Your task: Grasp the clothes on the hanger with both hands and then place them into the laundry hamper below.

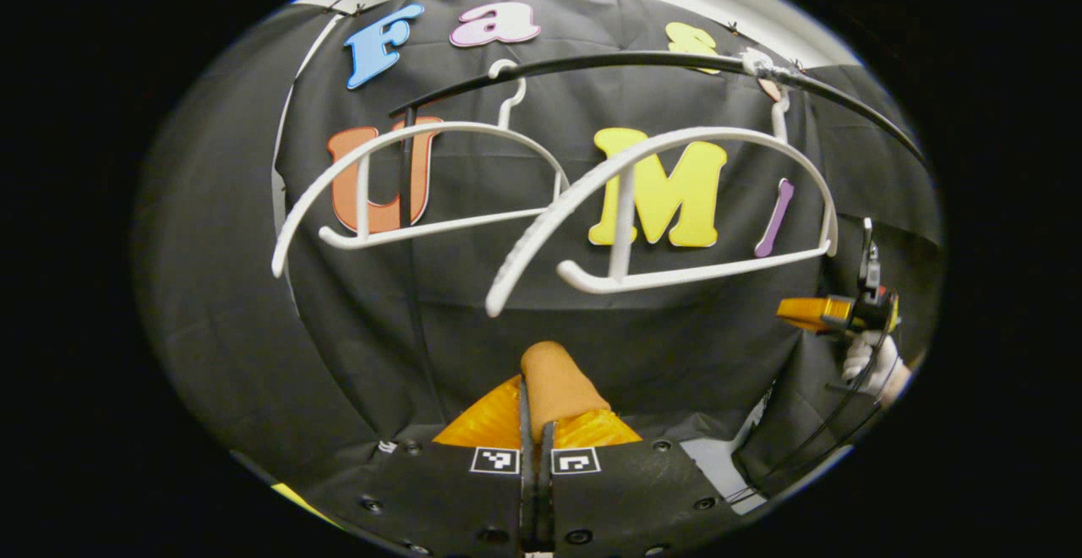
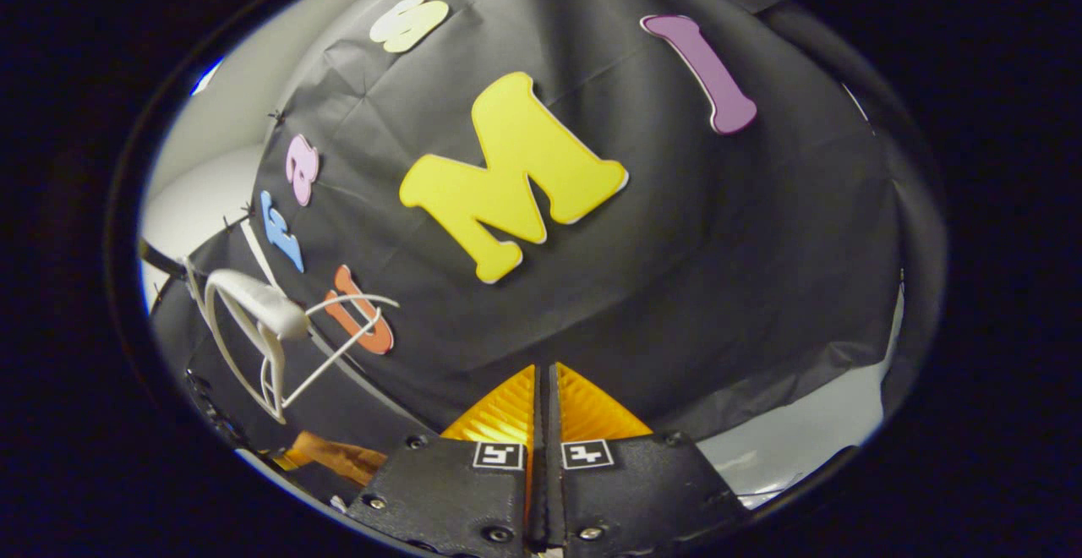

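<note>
Clothes: tan fabric (image 1: 558, 385) pinched between the left gripper's (image 1: 536, 406) orange fingers, rising as a rounded fold just above them, below the hangers.
Left gripper: fingers pressed together on the tan fabric.
Right gripper (image 2: 546, 402): orange fingers closed tip to tip, nothing between them; pointed at the black cloth wall (image 2: 676, 270).
Hangers: two bare white hangers (image 1: 651, 203) hooked side by side on the black rail (image 1: 642, 59), one nearer each end.
Gloved hand (image 1: 875, 363): at right, holding the other gripper well apart from the fabric.
</note>
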`<control>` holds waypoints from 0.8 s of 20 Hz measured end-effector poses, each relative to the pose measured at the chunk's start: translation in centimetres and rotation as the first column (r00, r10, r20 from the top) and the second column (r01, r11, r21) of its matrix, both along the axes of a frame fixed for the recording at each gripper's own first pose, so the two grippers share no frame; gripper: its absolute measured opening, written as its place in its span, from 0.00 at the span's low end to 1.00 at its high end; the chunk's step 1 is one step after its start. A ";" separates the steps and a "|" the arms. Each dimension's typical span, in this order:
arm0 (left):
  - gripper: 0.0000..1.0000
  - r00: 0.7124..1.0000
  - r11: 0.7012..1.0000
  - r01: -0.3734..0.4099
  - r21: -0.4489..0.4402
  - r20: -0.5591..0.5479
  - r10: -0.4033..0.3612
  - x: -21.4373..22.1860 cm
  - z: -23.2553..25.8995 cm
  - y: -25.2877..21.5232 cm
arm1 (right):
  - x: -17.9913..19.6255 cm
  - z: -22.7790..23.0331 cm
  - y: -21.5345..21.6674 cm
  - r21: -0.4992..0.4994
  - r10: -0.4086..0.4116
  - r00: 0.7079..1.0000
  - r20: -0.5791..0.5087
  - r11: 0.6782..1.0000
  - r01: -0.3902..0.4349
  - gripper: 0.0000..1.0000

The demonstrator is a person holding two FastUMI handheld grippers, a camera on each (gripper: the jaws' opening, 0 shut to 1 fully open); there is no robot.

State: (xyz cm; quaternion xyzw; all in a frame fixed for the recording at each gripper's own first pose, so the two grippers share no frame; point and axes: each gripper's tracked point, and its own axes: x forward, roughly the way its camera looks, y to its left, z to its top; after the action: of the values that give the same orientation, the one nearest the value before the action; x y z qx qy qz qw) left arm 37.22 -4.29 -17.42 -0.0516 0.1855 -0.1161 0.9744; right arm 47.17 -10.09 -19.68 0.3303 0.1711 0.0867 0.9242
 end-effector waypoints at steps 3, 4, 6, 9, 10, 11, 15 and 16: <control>0.00 0.999 0.999 0.021 0.028 0.024 -0.022 -1.6 2.3 -1.3 | -2.5 -2.6 2.0 -0.043 0.068 0.997 -0.021 0.997 -0.069 0.03; 0.00 1.000 1.000 0.010 0.008 0.014 -0.010 -2.1 2.4 -1.6 | -3.2 -3.3 2.7 -0.049 0.085 0.996 -0.034 0.995 -0.086 0.04; 0.00 1.000 1.000 -0.002 -0.031 -0.010 0.001 -3.1 2.3 -2.2 | -4.4 -4.3 4.6 -0.047 0.134 0.990 -0.036 0.990 -0.136 0.04; 0.00 1.000 0.999 0.000 -0.034 0.019 0.000 -5.0 3.8 -2.8 | -7.2 -7.0 7.7 -0.131 0.236 0.971 -0.045 0.962 -0.240 0.08; 0.00 1.000 0.999 0.008 -0.047 0.024 -0.007 -5.7 4.4 -3.0 | -8.2 -8.1 8.8 -0.173 0.277 0.959 -0.055 0.944 -0.282 0.06; 0.00 0.999 0.999 -0.001 -0.053 0.034 0.003 -6.2 5.1 -3.0 | -9.4 -9.2 9.6 -0.214 0.314 0.947 -0.072 0.922 -0.322 0.23; 0.00 0.991 0.997 -0.021 -0.071 0.132 0.031 -7.8 10.8 -2.4 | -10.8 -11.3 11.2 -0.270 0.373 0.922 -0.106 0.881 -0.388 0.37; 0.00 0.986 0.996 -0.025 -0.084 0.164 0.038 -8.3 13.0 -2.1 | -11.0 -11.0 11.4 -0.271 0.381 0.919 -0.104 0.878 -0.395 0.34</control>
State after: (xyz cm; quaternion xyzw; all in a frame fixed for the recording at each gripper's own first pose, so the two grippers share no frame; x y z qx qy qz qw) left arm 28.91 -6.39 -4.41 -0.0843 0.0984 -0.1119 0.9852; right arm 36.21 1.28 -30.71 0.1538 0.2666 0.2365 0.9216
